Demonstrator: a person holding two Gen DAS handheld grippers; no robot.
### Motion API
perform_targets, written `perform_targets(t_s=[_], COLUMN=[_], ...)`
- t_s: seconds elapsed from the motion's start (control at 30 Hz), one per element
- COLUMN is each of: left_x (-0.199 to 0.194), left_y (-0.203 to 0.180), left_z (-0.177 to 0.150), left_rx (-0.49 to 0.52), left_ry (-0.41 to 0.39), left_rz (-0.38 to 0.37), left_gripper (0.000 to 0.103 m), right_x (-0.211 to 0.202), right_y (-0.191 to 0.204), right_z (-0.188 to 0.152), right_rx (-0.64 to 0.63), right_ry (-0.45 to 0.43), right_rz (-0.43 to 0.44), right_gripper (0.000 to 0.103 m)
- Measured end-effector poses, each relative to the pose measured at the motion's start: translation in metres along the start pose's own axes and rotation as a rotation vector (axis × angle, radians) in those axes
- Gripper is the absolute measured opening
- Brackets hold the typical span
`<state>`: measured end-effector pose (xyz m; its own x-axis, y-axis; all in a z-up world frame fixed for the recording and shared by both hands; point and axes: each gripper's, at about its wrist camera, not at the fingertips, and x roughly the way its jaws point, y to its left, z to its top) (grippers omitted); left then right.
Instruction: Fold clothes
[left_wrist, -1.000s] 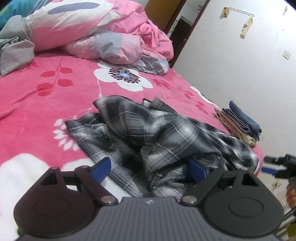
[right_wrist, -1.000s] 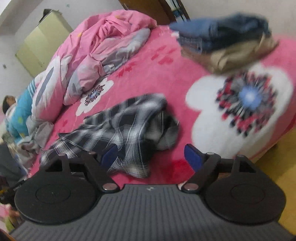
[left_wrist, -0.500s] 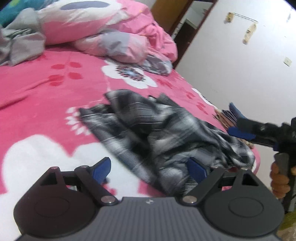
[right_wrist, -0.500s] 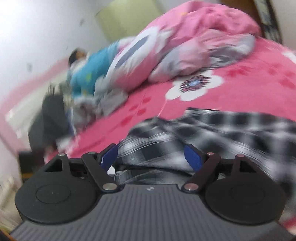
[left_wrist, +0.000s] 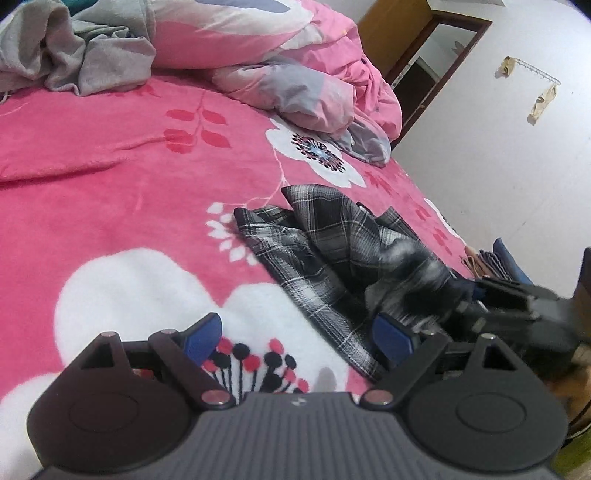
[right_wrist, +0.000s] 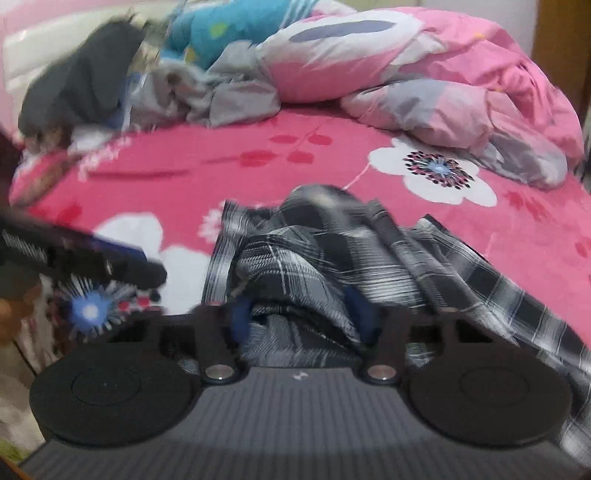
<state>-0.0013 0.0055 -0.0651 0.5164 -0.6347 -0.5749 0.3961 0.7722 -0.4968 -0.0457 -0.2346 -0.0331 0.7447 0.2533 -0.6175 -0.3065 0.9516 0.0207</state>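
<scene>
The plaid shirt (left_wrist: 343, 258) is seen crumpled in a heap on the pink floral blanket (left_wrist: 110, 177), near the bed's edge on the side where the white wall (left_wrist: 498, 147) stands. The left gripper (left_wrist: 297, 336) is held with its jaws wide apart over the blanket, just beside the shirt's near hem; only its right blue pad (left_wrist: 391, 338) is seen against the cloth, and nothing is caught between the two. The right gripper (right_wrist: 301, 314) is pushed into the shirt's folds, with a bunched ridge of plaid lying between its blue pads; because of blur, it cannot be told whether the cloth is pinched or merely straddled. A rumpled pink duvet (left_wrist: 258, 48) and a grey garment (left_wrist: 74, 55) are piled at the far end of the bed. Folded clothes (left_wrist: 491, 262) are stacked near the bed's corner, beyond the shirt.
</scene>
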Motion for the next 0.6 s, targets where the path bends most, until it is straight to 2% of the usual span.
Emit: perform_targets(t_s=[0.03, 0.13, 0.27, 0.37, 0.53, 0.6], left_x=[0.002, 0.007, 0.013, 0.018, 0.035, 0.042], left_y=[-0.001, -0.004, -0.007, -0.010, -0.027, -0.034], left_z=[0.000, 0.002, 0.003, 0.005, 0.005, 0.005], left_rx=[0.002, 0.006, 0.013, 0.020, 0.085, 0.111], left_ry=[0.002, 0.007, 0.014, 0.020, 0.045, 0.055], left_rz=[-0.002, -0.009, -0.018, -0.022, 0.018, 0.034], left_gripper=[0.090, 0.090, 0.090, 0.090, 0.090, 0.090], right_x=[-0.002, -0.026, -0.058, -0.069, -0.073, -0.074], right_y=[-0.003, -0.031, -0.070, -0.104, -0.156, -0.172], right_z=[0.000, -0.004, -0.014, -0.044, -0.103, -0.123], right_rx=[0.010, 0.150, 0.341, 0.510, 0.810, 0.924], right_ry=[-0.005, -0.090, -0.196, -0.218, -0.236, -0.255], right_rz=[-0.004, -0.028, -0.060, -0.102, -0.169, -0.150], right_gripper=[0.021, 0.016, 0.012, 0.012, 0.009, 0.008])
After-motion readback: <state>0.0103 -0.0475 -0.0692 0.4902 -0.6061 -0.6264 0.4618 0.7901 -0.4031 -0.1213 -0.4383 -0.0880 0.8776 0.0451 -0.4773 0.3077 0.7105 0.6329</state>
